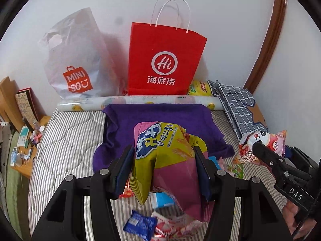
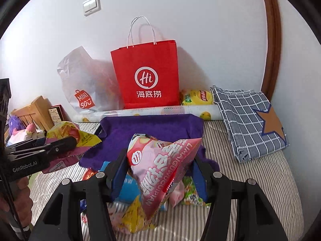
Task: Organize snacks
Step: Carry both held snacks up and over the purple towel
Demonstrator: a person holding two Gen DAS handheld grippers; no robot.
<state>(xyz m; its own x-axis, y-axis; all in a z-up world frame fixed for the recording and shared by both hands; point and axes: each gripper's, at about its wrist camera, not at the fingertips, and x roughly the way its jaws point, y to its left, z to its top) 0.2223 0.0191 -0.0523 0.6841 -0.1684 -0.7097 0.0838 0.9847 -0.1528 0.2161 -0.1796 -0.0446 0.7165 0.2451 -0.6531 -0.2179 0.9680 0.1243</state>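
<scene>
The left claw (image 1: 163,166) pinches a yellow-and-pink snack bag (image 1: 170,160) between its blue pads, the bag lifted clear of the bed (image 1: 66,140). The right claw (image 2: 160,172) grips a pink snack bag (image 2: 160,170) the same way — also held above the bed. Beneath both lies a loose pile of snack packets (image 2: 128,206) on the striped cover, near the bed's front edge. Just beyond them a purple cloth (image 1: 160,118) is spread across the middle of the bed. At the far edge, along the wall, a paper roll (image 1: 140,101) lies flat; behind it stand a red paper bag (image 1: 164,60) and, to its left, a white plastic bag (image 1: 76,60). A folded checked cloth (image 2: 248,120) sits in the far right corner.
</scene>
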